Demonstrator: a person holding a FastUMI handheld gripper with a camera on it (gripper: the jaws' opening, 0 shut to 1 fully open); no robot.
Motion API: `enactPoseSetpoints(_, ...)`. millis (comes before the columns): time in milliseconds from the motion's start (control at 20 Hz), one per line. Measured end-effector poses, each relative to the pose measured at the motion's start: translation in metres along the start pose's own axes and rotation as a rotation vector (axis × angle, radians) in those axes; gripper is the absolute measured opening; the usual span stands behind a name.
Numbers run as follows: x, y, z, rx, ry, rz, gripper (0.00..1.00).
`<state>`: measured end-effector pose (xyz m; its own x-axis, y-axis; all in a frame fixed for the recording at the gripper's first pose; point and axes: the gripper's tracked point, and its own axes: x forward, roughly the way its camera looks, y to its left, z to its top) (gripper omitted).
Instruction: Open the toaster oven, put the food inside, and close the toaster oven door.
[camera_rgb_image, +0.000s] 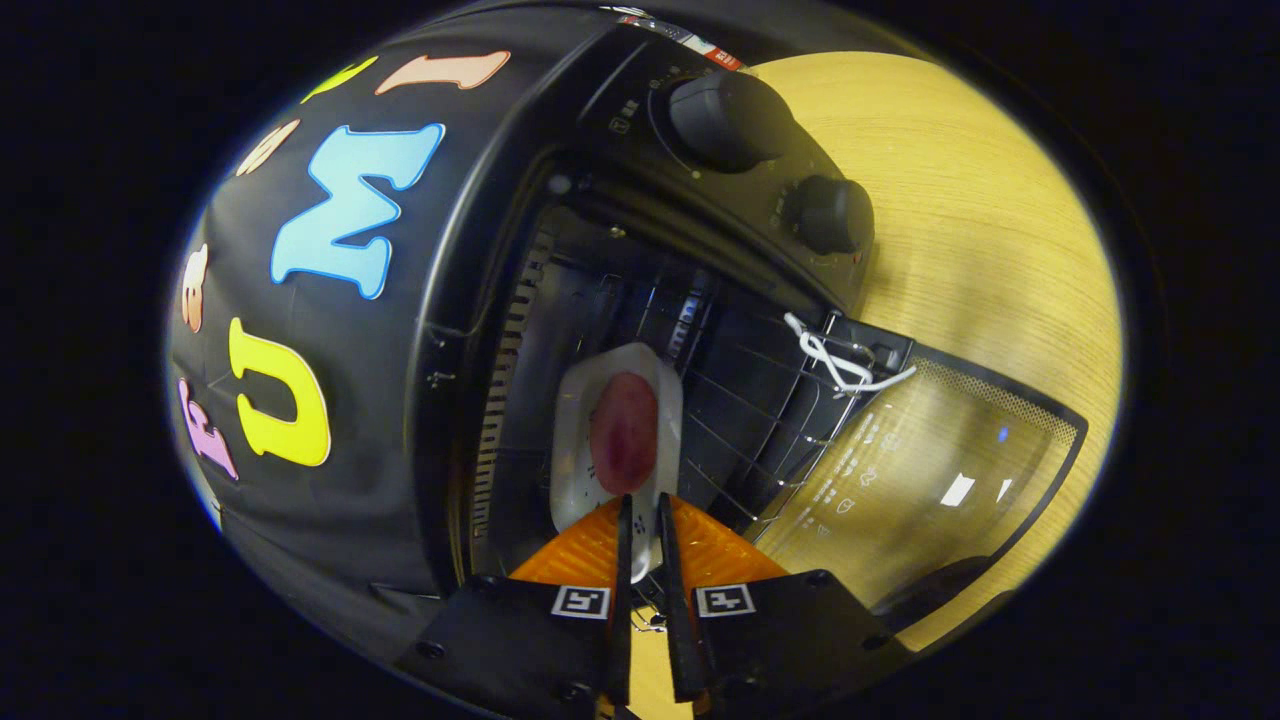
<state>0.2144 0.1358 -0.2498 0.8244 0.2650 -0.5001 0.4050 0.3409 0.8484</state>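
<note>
Toaster oven (640, 250): on wooden bench (980, 230), door (930, 470) swung fully open, glass lying flat toward the bench; two knobs (730, 118) on the control panel; white cord (840, 362) tied at the door hinge. Wire rack (760, 420): inside the cavity, bare beyond the dish. Dish (610, 380): white, oblong, carrying the food (625, 432), a reddish oval piece; sits at the oven mouth, front part over the rack, near end reaching back to the claw. Claw (641, 520): orange fingers (575, 550) drawn close together, nipping the near rim of the dish between their tips; grip judged firm, both sides pressing. Progress, judged: opening done; loading under way, dish partly in but not yet released. Remaining: push dish farther onto rack, let go, back out, lift door shut. Risk noted: thin rim hold, dish liable to tip if released short of the rack.
</note>
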Motion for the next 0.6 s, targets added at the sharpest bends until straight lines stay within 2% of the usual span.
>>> enactPoseSetpoints(50, -0.006, 0.007, -0.003, -0.003, 0.003, 0.019, 0.19)
enactPoseSetpoints(350, -0.043, 0.007, -0.030, -0.103, 0.073, 0.038, 0.93)
enactPoseSetpoints(400, -0.050, 0.006, -0.035, -0.124, 0.084, 0.038, 0.98)
enactPoseSetpoints(600, -0.073, -0.002, -0.046, -0.287, 0.121, 0.014, 0.98)
